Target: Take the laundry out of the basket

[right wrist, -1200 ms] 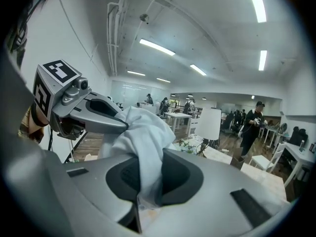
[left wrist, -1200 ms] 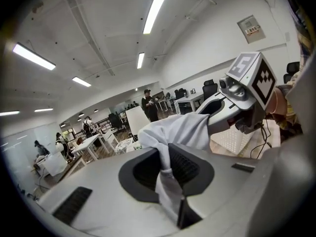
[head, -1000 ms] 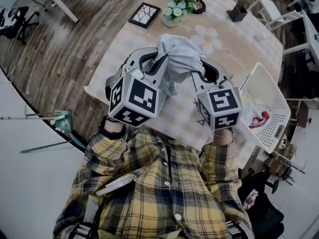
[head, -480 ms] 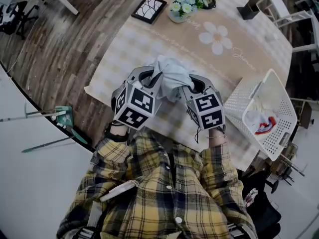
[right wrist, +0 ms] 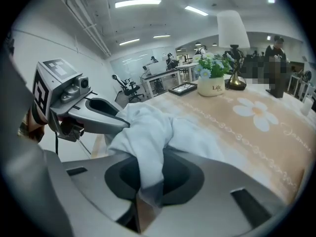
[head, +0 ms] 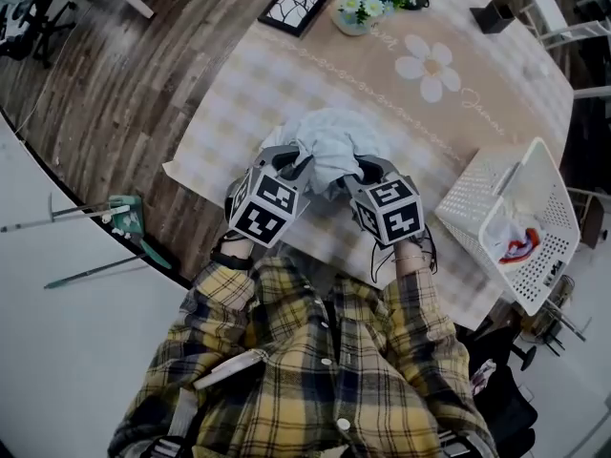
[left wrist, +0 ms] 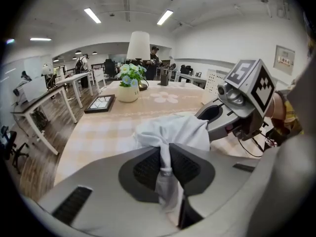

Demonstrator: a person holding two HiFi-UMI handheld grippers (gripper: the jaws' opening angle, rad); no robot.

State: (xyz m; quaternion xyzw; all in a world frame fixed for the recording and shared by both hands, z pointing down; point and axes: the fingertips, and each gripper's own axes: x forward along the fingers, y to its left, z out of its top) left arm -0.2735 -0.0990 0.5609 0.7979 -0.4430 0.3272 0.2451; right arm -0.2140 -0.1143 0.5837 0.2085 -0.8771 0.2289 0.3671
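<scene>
A pale blue-white garment (head: 329,141) is bunched low over the checked table (head: 277,74), and its far part lies on the cloth. My left gripper (head: 301,157) is shut on its left edge, a fold pinched between the pads (left wrist: 165,154). My right gripper (head: 361,168) grips the right edge (right wrist: 150,174); its jaws have just been opening a little, with the fabric still pressed between them. The white laundry basket (head: 477,194) stands at the table's right end and holds a red, white and blue item (head: 516,246).
At the far end of the table stand a flower vase (head: 368,3), a black picture frame (head: 296,6) and a dark holder (head: 496,12). A lamp (left wrist: 139,46) stands behind the vase. Wooden floor lies to the left, and white furniture stands beyond the basket.
Both grippers have come down together with the garment, from up near the camera to just above the table. The garment now spreads onto the tablecloth.
</scene>
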